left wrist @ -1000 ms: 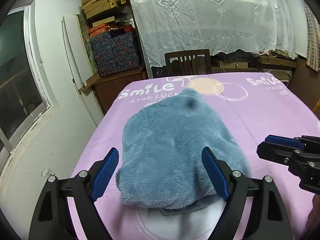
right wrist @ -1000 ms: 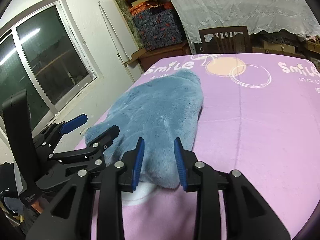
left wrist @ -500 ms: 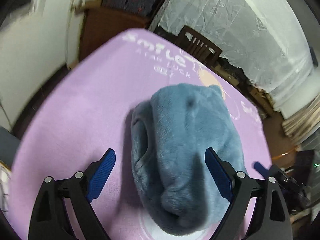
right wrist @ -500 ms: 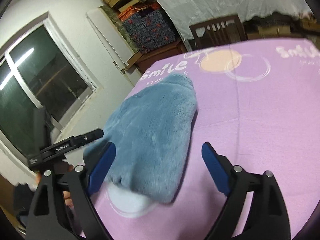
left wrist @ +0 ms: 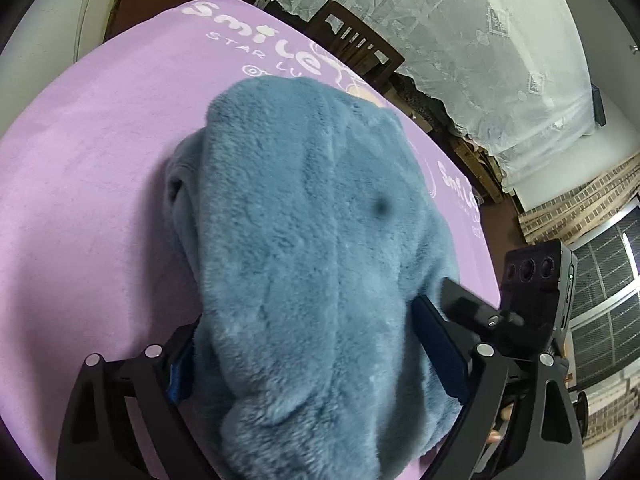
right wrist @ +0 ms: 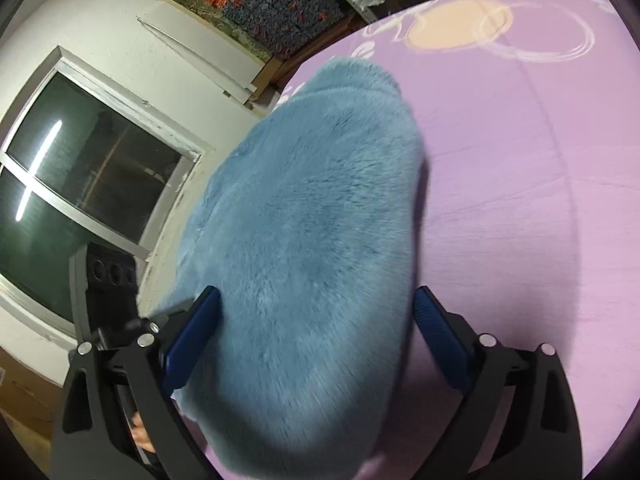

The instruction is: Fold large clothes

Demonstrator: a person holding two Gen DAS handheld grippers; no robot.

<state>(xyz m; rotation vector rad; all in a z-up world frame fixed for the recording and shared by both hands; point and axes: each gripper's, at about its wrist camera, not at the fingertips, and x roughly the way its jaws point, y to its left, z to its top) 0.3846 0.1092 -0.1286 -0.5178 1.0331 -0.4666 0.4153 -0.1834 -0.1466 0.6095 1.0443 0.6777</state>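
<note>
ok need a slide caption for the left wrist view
Left gripper with jaws wide open around a fluffy blue garment bundled on the purple tablecloth.

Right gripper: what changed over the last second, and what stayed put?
The right gripper went from nearly shut on the blue fleece's near edge to wide open. Both it and the left gripper pushed in, fingers straddling the bundle. The fleece stays folded on the purple cloth.
</note>
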